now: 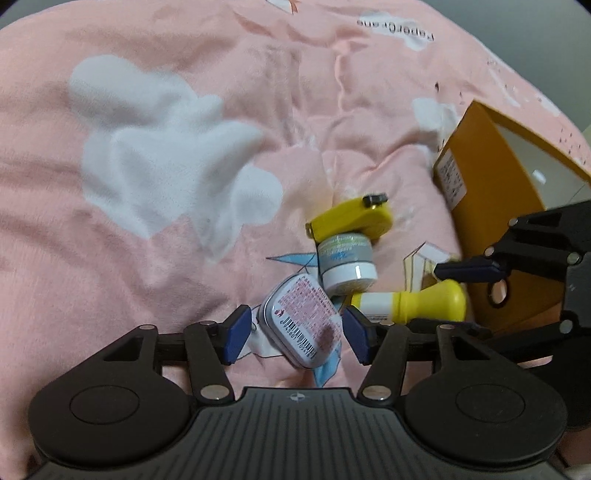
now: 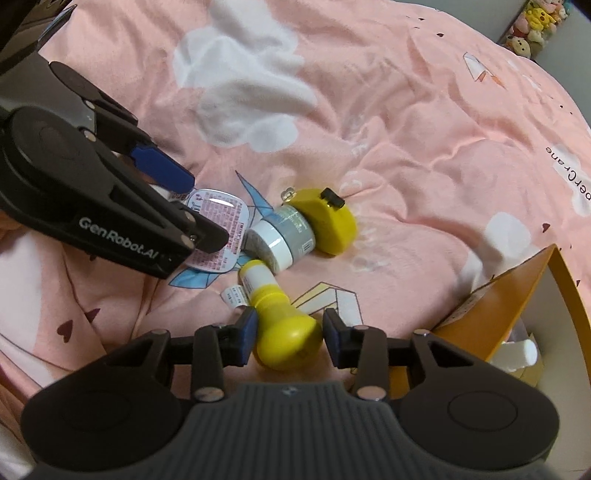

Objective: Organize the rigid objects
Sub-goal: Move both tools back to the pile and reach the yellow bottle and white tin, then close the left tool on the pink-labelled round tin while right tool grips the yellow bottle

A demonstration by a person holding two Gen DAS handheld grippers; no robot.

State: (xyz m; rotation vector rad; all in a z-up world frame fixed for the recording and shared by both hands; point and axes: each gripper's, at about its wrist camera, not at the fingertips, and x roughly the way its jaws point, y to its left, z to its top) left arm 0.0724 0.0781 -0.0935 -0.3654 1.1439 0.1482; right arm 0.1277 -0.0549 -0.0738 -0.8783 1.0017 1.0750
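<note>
Several small objects lie together on a pink bedsheet. A flat metal tin (image 1: 301, 325) with a pink label and barcode sits between the fingers of my left gripper (image 1: 295, 330), which is open around it with gaps on both sides. The tin also shows in the right wrist view (image 2: 218, 230). A grey and white jar (image 1: 345, 264) (image 2: 282, 238) lies beside a yellow tape measure (image 1: 352, 219) (image 2: 325, 221). A yellow bottle (image 1: 417, 301) lies on its side. My right gripper (image 2: 290, 338) is open around the bottle's wide yellow cap (image 2: 286, 338).
An open orange cardboard box (image 1: 480, 177) (image 2: 517, 295) stands at the right with some white items inside. The pink sheet (image 1: 166, 258) with white cloud prints is wrinkled and spreads all around. Plush toys (image 2: 532, 26) sit far back right.
</note>
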